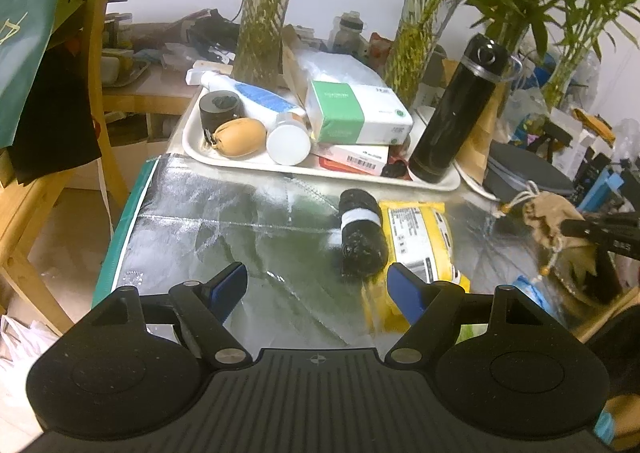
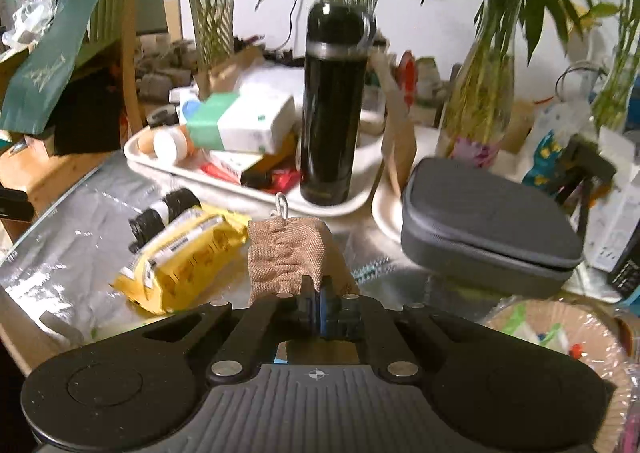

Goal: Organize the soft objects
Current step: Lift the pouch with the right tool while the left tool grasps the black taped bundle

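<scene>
I have the right gripper (image 2: pixel 320 307) clenched on the beige pouch (image 2: pixel 286 253), clear of the foil-covered table (image 1: pixel 224 221) for moving; the left gripper (image 1: pixel 316 287) hangs released, empty, above it.

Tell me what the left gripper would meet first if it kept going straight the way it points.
The left gripper, open and empty, points down at the silvery foil sheet, so it would likely meet that bare sheet first. The black roll and yellow packet lie right of that line, though depth is hard to judge.
</scene>
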`<move>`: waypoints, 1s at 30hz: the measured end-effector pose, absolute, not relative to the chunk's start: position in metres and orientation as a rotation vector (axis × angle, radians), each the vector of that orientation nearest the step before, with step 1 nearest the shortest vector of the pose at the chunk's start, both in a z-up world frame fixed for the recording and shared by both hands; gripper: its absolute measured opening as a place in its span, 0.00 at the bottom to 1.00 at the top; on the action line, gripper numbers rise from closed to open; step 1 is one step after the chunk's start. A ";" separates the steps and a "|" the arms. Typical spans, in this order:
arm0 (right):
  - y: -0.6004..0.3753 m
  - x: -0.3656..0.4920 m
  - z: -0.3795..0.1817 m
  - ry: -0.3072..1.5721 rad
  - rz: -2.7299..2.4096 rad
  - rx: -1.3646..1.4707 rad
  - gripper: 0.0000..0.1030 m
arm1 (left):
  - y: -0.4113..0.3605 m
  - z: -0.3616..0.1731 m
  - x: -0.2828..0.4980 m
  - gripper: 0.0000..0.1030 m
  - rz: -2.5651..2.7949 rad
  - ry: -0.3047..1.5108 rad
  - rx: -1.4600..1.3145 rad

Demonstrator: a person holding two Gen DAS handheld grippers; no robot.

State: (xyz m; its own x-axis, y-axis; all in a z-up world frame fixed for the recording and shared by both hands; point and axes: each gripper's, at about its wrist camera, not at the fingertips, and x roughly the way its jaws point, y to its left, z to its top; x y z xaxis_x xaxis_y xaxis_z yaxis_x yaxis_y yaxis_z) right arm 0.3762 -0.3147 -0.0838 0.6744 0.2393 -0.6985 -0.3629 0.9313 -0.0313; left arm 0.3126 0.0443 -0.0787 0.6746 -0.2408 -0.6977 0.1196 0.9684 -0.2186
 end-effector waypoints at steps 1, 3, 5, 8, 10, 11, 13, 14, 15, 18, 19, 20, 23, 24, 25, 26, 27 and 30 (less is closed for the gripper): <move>-0.315 0.373 -0.080 0.751 0.339 -0.170 0.04 | 0.045 -0.078 0.314 0.75 -0.200 0.804 -0.170; -0.316 0.365 -0.070 0.731 0.330 -0.153 0.04 | 0.045 -0.079 0.319 0.75 -0.189 0.808 -0.193; -0.315 0.357 -0.063 0.714 0.324 -0.144 0.04 | 0.043 -0.081 0.326 0.75 -0.206 0.822 -0.199; -0.315 0.346 -0.055 0.703 0.314 -0.114 0.04 | 0.040 -0.084 0.339 0.75 -0.226 0.829 -0.197; -0.314 0.339 -0.051 0.696 0.307 -0.105 0.04 | 0.041 -0.087 0.348 0.75 -0.232 0.831 -0.206; -0.314 0.336 -0.049 0.691 0.308 -0.097 0.04 | 0.041 -0.089 0.353 0.75 -0.235 0.835 -0.215; -0.316 0.330 -0.045 0.682 0.304 -0.076 0.04 | 0.044 -0.094 0.363 0.75 -0.249 0.845 -0.237; -0.317 0.326 -0.042 0.673 0.301 -0.065 0.04 | 0.044 -0.096 0.368 0.75 -0.255 0.848 -0.245; -0.319 0.323 -0.041 0.668 0.300 -0.057 0.04 | 0.045 -0.098 0.372 0.75 -0.262 0.851 -0.252; -0.323 0.317 -0.036 0.652 0.292 -0.030 0.04 | 0.046 -0.107 0.385 0.75 -0.304 0.857 -0.295; -0.324 0.316 -0.036 0.650 0.293 -0.020 0.04 | 0.045 -0.110 0.389 0.74 -0.319 0.860 -0.307; -0.325 0.316 -0.036 0.650 0.294 -0.012 0.04 | 0.044 -0.113 0.394 0.74 -0.334 0.864 -0.315; -0.324 0.318 -0.038 0.655 0.300 -0.008 0.04 | 0.039 -0.123 0.407 0.74 -0.356 0.890 -0.328; -0.324 0.319 -0.039 0.658 0.301 -0.008 0.04 | 0.037 -0.126 0.410 0.74 -0.364 0.897 -0.329; -0.324 0.320 -0.040 0.659 0.303 -0.009 0.04 | 0.034 -0.129 0.413 0.74 -0.371 0.903 -0.327; -0.323 0.321 -0.040 0.659 0.307 -0.007 0.04 | 0.032 -0.131 0.415 0.74 -0.377 0.907 -0.325; -0.323 0.322 -0.040 0.660 0.313 -0.004 0.04 | 0.029 -0.134 0.418 0.74 -0.385 0.909 -0.325; -0.320 0.324 -0.040 0.661 0.328 -0.004 0.04 | 0.023 -0.140 0.427 0.65 -0.404 0.921 -0.333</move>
State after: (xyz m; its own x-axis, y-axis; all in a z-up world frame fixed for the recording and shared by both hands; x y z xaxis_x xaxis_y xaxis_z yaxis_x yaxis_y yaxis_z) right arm 0.3238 -0.3205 -0.0403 0.7400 0.2978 -0.6031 -0.3001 0.9486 0.1002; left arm 0.4268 0.0230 -0.1404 0.5397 -0.4720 -0.6971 0.1933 0.8754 -0.4431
